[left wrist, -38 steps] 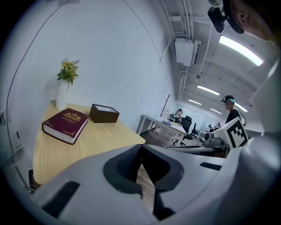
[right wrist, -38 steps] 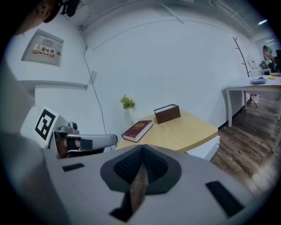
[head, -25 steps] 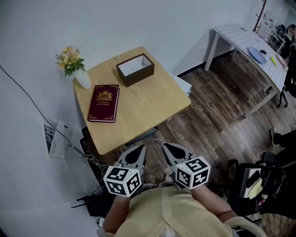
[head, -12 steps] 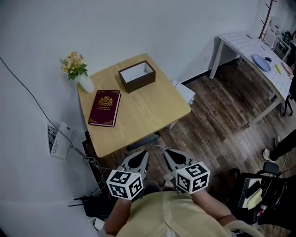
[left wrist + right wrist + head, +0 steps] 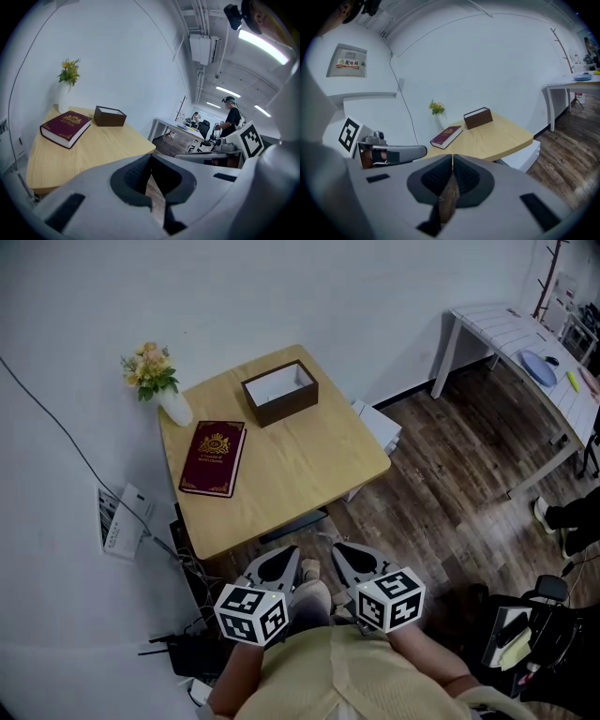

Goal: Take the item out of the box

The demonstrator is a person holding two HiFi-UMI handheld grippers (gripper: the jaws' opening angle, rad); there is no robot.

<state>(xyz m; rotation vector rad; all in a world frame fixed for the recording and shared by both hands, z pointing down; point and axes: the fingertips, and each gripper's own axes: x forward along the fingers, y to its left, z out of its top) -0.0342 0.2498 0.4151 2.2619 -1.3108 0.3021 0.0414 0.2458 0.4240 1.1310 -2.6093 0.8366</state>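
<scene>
On the far corner of the counter (image 5: 281, 465) stands the brown box (image 5: 279, 390), open on top and white inside. A red book (image 5: 212, 457) lies near it. The left gripper (image 5: 286, 556) and right gripper (image 5: 342, 552) are both squeezed closed on nothing, well away from the box.

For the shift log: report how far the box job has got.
Done: nothing shows. The open box sits at the table's far edge, contents unclear. In hand: nothing; left gripper and right gripper are shut, empty, short of the table. Left: reach, grasp, lift out.
</scene>
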